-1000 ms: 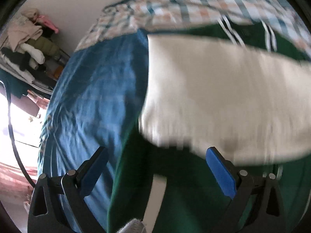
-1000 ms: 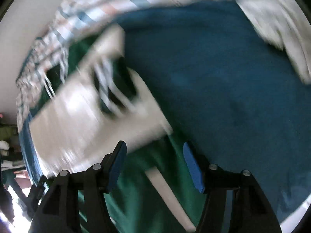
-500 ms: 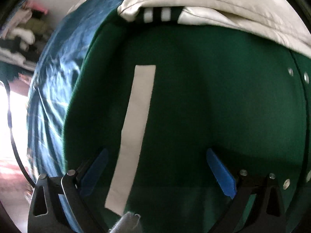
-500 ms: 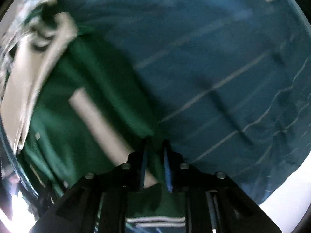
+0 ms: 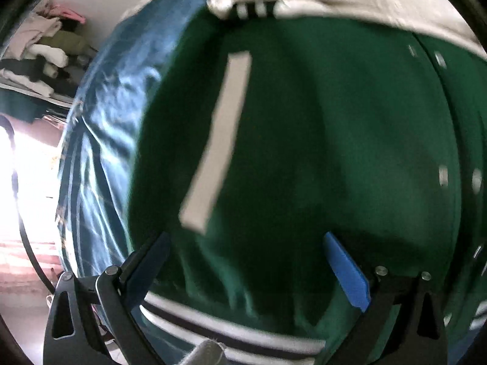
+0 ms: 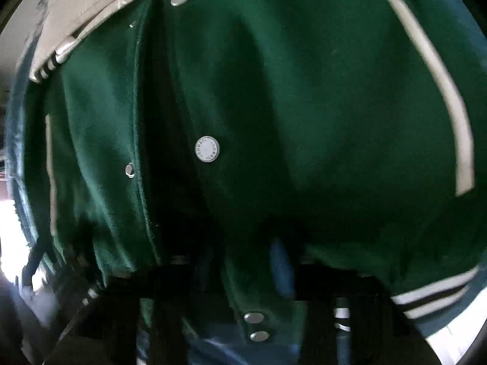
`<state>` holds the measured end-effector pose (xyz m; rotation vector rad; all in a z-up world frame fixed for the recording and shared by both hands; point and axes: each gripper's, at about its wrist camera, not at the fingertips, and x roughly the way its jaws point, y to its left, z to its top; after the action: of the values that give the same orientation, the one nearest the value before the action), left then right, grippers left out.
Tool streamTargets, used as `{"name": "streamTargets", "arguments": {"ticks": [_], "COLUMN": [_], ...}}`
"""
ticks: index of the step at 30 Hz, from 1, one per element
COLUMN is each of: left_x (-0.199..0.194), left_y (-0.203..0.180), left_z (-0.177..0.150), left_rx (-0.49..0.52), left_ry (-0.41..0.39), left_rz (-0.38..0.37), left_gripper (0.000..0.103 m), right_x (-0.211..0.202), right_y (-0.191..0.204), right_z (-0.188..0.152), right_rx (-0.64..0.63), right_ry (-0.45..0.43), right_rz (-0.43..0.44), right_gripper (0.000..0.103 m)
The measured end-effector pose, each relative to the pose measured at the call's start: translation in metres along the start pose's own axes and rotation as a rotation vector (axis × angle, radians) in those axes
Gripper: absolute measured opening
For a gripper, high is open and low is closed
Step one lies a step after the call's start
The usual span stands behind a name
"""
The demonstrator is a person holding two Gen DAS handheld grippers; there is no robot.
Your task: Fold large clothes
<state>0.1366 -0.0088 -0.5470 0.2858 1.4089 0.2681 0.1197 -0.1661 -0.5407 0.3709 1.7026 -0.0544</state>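
The left hand-held gripper (image 5: 246,252) hovers low over the green jacket (image 5: 319,152), its blue fingers spread wide with nothing between them. The right hand-held gripper (image 6: 252,270) points into the jacket's snap-button front (image 6: 207,149), fingers close together, pinching a fold of green cloth by the striped hem (image 6: 432,296). The jacket lies on the bed's blue sheet (image 5: 100,140), near its left edge.

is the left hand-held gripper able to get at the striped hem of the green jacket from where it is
Probably yes. The left hand-held gripper is open just above the striped hem of the green jacket, and nothing lies between its blue fingers and that edge.
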Motion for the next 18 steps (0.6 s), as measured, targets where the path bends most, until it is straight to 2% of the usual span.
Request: {"name": "streamTargets", "arguments": {"ticks": [4, 7, 8, 9, 11, 13, 14, 15, 16, 18], "left_x": [0.003, 0.0, -0.003, -0.006, -0.012, -0.025, -0.032, -0.04, -0.051, -0.066], "left_y": [0.011, 0.023, 0.024, 0.026, 0.028, 0.03, 0.029, 0.024, 0.017, 0.001], "left_z": [-0.007, -0.003, -0.002, -0.001, 0.0, 0.006, 0.009, 0.012, 0.017, 0.03], "left_rx": [0.003, -0.014, -0.025, -0.038, -0.062, -0.072, -0.07, -0.068, -0.064, -0.062], "left_ry": [-0.007, -0.001, -0.005, -0.004, 0.001, -0.008, -0.021, -0.034, -0.052, -0.083], "left_rz": [-0.036, -0.055, -0.058, -0.061, -0.075, -0.087, -0.092, -0.09, -0.079, -0.079], "left_gripper": [0.103, 0.103, 0.103, 0.103, 0.103, 0.103, 0.103, 0.103, 0.103, 0.103], "right_x": [-0.026, -0.042, -0.036, -0.022, -0.003, -0.008, -0.017, -0.034, -0.054, -0.092], "right_y": [0.006, 0.019, 0.023, 0.027, 0.022, 0.004, -0.004, -0.016, -0.03, -0.06], "right_z": [-0.014, -0.024, -0.023, -0.018, -0.012, -0.006, -0.002, 0.001, 0.006, 0.021], "right_rx": [0.027, -0.021, -0.048, -0.075, -0.054, -0.002, 0.011, 0.023, 0.025, 0.023], "right_ry": [0.014, 0.008, 0.033, 0.094, 0.19, 0.243, 0.238, 0.203, 0.15, 0.046], "right_rz": [0.081, 0.116, 0.114, 0.12, 0.158, 0.274, 0.319, 0.354, 0.359, 0.304], "right_gripper": [0.009, 0.009, 0.01, 0.015, 0.016, 0.028, 0.041, 0.048, 0.05, 0.051]}}
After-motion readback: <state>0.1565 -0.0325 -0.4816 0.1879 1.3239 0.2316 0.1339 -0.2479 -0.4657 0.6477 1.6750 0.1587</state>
